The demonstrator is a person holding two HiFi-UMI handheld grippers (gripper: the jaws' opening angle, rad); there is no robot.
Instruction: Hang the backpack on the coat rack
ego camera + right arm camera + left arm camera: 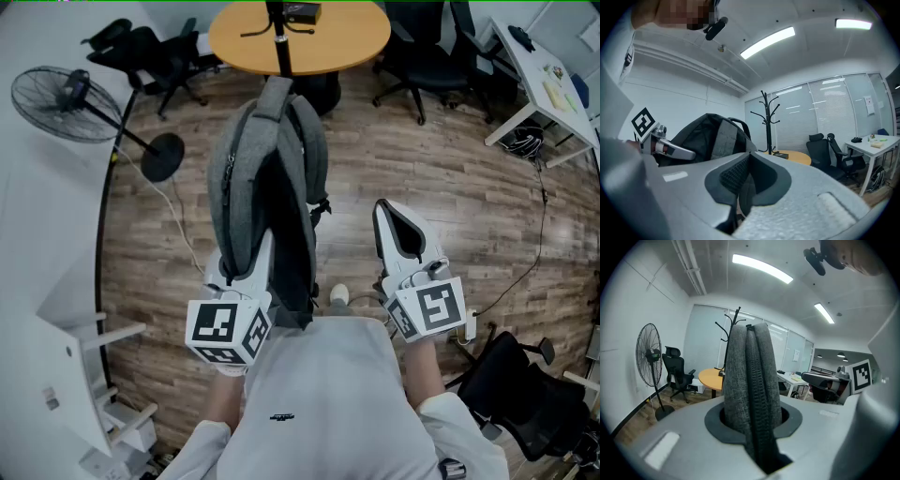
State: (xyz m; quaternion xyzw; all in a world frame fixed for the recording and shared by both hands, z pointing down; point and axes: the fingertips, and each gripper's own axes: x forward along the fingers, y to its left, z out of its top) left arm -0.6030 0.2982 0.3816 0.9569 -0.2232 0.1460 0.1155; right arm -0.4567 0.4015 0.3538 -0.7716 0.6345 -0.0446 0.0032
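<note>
A grey backpack point(267, 178) is lifted upright in front of me, its zipped edge point(754, 380) filling the left gripper view. My left gripper point(255, 272) is shut on its lower part, the fabric squeezed between the jaws. The backpack's top lies close to the black coat rack point(278, 37), which stands by the round table; whether they touch I cannot tell. The rack point(733, 326) rises just behind the pack. My right gripper point(384, 214) hovers level to the right of the backpack, shut with nothing in it. From there the backpack point(708, 136) is left of the rack point(767, 112).
A round orange table point(328, 37) stands behind the rack. A pedestal fan point(66, 103) is at the left, black office chairs point(427, 56) and a white desk point(548, 80) at the back right. Another chair point(525, 384) sits near my right side, a white shelf point(66, 347) at my left.
</note>
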